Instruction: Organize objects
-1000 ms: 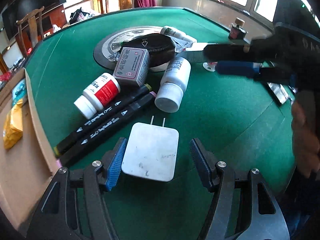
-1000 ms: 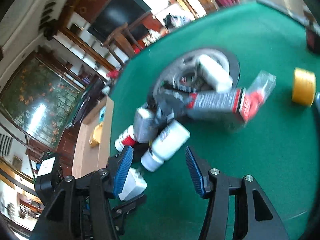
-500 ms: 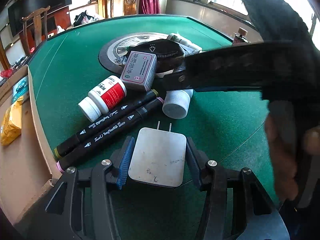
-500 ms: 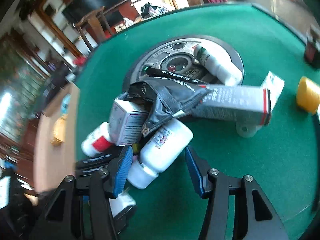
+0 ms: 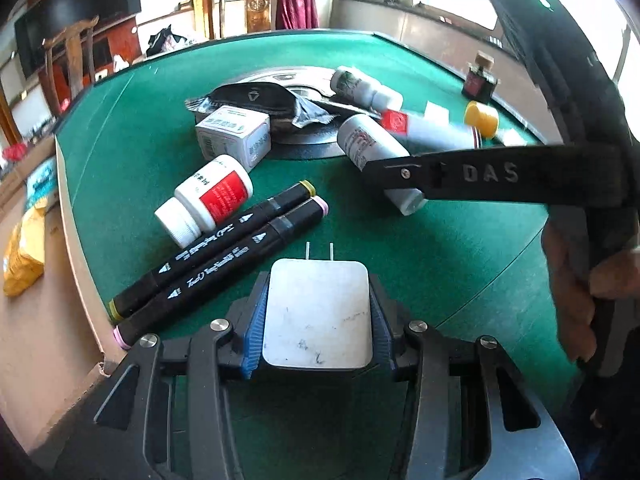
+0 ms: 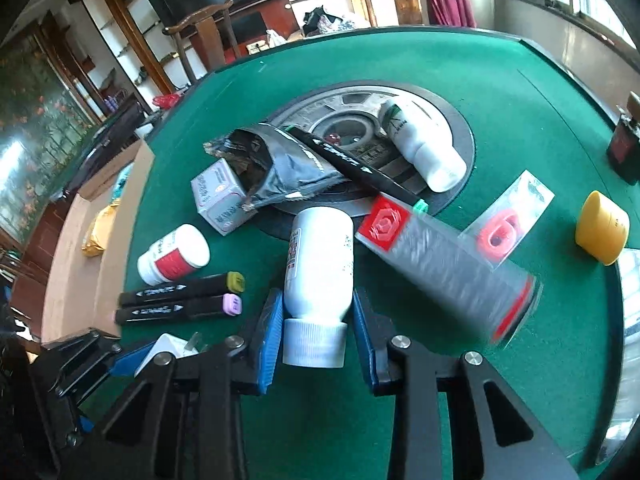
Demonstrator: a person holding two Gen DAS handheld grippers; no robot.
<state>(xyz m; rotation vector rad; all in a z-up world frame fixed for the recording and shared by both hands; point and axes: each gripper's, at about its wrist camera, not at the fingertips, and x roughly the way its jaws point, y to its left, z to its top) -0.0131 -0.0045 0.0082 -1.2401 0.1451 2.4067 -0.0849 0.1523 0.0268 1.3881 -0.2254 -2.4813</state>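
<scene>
A flat white charger (image 5: 316, 300) lies on the green table (image 5: 460, 248), prongs pointing away. My left gripper (image 5: 317, 328) is closing, both blue pads pressed on the charger's sides; it also shows in the right wrist view as left gripper (image 6: 132, 360). A white pill bottle (image 6: 320, 256) lies with its ribbed cap toward me. My right gripper (image 6: 316, 320) is closing on it, pads against its lower body. From the left wrist view the right gripper's black finger (image 5: 480, 176) covers the bottle's (image 5: 368, 140) cap end.
Two black markers (image 5: 224, 256) and a red-label bottle (image 5: 212, 200) lie left of the charger. A small box (image 5: 232, 136), black pouch (image 5: 256, 98) and another white bottle (image 6: 420, 148) crowd the round centre disc (image 6: 460, 140). A blurred grey-red box (image 6: 448, 276), ring packet (image 6: 504, 224) and yellow cap (image 6: 600, 232) lie right.
Both pairs of jaws have narrowed onto their objects. My right gripper swung in from the side and closed around the white bottle. The grey-red box shifted off the bottle's top.
</scene>
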